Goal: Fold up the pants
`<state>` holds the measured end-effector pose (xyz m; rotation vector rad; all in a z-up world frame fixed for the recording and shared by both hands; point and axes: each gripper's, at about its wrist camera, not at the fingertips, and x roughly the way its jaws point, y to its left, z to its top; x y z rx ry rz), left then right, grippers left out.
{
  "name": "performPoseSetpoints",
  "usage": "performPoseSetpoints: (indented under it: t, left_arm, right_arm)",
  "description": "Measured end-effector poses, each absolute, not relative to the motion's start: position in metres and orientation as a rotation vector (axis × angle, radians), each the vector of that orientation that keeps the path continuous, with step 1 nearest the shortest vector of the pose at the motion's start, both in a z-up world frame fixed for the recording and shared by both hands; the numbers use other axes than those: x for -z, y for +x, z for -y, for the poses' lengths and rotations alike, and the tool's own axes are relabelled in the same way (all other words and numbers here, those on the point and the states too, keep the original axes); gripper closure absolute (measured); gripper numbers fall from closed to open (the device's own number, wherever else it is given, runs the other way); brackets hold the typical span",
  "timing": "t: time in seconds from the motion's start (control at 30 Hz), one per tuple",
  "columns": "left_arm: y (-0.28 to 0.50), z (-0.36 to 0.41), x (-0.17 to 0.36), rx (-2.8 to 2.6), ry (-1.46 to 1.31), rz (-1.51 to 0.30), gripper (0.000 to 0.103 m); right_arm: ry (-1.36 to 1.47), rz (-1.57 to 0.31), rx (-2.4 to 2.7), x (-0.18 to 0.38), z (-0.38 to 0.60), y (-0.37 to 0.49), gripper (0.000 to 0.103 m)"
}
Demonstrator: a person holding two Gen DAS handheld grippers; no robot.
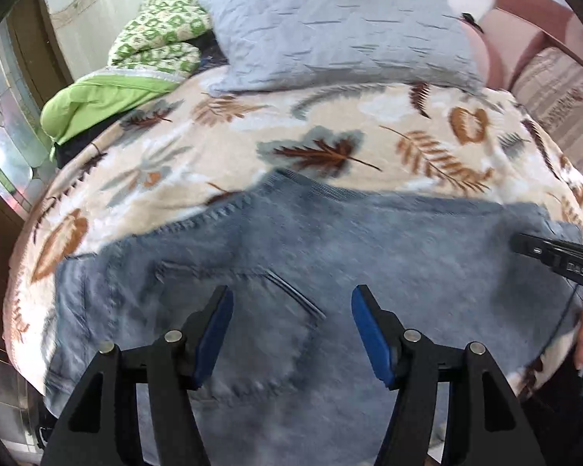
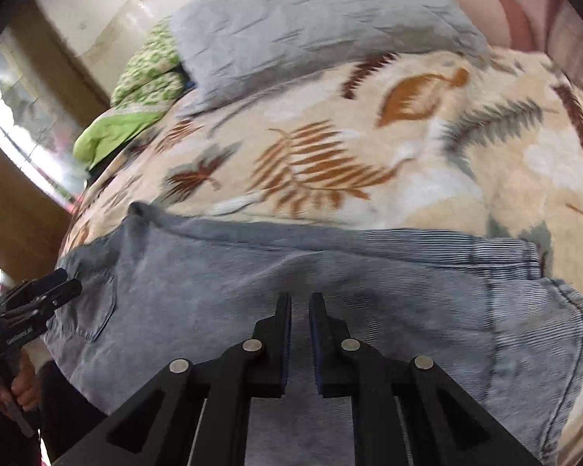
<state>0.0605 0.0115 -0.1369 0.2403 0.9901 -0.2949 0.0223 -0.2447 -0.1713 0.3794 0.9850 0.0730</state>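
Observation:
Blue denim pants [image 1: 330, 256] lie folded flat on a leaf-print blanket, back pocket [image 1: 260, 326] facing up. My left gripper [image 1: 291, 303] is open and empty just above the pocket. In the right wrist view the pants [image 2: 369, 272] spread across the near bed. My right gripper [image 2: 300, 303] hovers over them, jaws nearly together with a narrow gap and nothing between them. The right gripper shows in the left wrist view [image 1: 552, 254]; the left gripper shows in the right wrist view [image 2: 39, 299].
The leaf-print blanket [image 1: 330, 136] covers the bed. A grey-blue pillow [image 1: 338, 27] lies at the head, a green quilt [image 1: 136, 66] beside it at left. A pink headboard [image 1: 524, 27] stands behind. A window [image 1: 4, 116] is at left.

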Motion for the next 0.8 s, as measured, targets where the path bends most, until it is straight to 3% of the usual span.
performPoseSetpoints:
  t: [0.3, 0.43, 0.5, 0.53, 0.8]
  left_arm:
    - [0.055, 0.01, 0.195, 0.31, 0.241, -1.147, 0.036]
    - [0.052, 0.016, 0.199, 0.315, 0.26, -1.075, 0.023]
    - [0.053, 0.014, 0.202, 0.342, 0.232, -1.059, 0.012]
    - [0.053, 0.014, 0.205, 0.371, 0.221, -1.052, 0.002]
    - [0.05, 0.021, 0.21, 0.38, 0.236, -1.002, 0.0]
  right_arm:
    - [0.266, -1.038, -0.084, 0.188, 0.209, 0.021, 0.091]
    - [0.293, -1.034, -0.099, 0.193, 0.215, 0.025, 0.091]
    - [0.292, -1.028, -0.105, 0.194, 0.216, 0.026, 0.091]
    - [0.288, -1.026, -0.109, 0.194, 0.216, 0.027, 0.091]
    - [0.297, -1.004, -0.118, 0.197, 0.216, 0.034, 0.091]
